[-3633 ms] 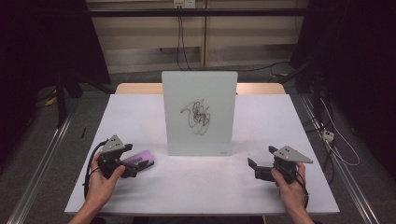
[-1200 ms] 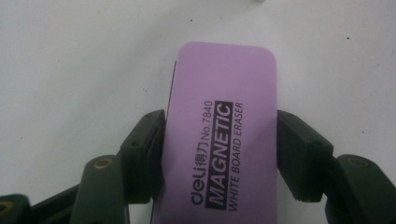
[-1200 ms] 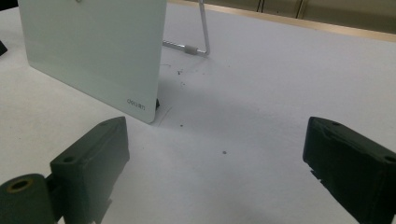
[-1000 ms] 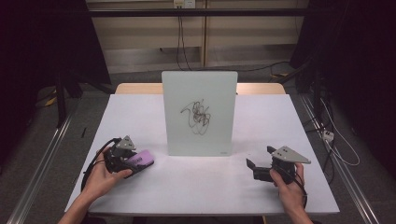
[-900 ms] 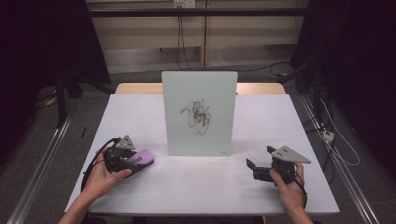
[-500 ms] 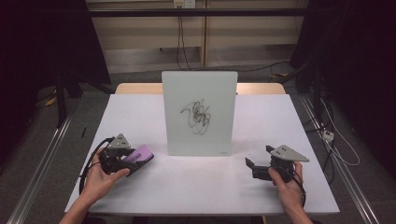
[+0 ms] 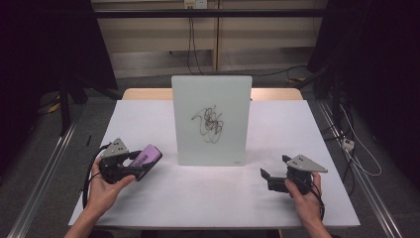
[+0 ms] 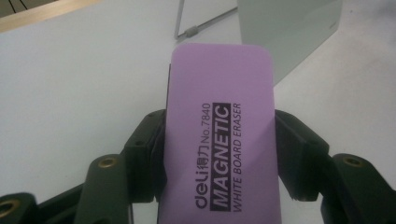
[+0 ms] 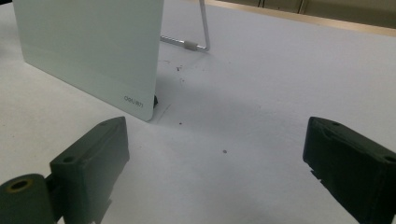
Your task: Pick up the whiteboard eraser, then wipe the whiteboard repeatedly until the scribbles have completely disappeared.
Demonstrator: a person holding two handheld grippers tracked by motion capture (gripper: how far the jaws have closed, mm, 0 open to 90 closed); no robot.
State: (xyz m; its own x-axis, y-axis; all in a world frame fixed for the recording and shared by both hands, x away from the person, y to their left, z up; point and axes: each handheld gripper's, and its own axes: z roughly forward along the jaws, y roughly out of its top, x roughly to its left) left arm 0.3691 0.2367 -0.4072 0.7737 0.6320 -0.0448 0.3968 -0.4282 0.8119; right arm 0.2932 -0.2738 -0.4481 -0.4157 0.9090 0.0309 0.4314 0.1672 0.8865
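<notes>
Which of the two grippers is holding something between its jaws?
The left gripper: its jaws clamp the purple whiteboard eraser. The right gripper has jaws wide apart with nothing between.

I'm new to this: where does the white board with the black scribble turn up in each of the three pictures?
High view: the upright white glass board with the black scribble stands at table centre.
Left gripper view: its lower corner sits top right, beyond the purple rectangular eraser.
Right gripper view: it occupies the top left.
Shared landmark: the board's thin metal wire stand.
</notes>
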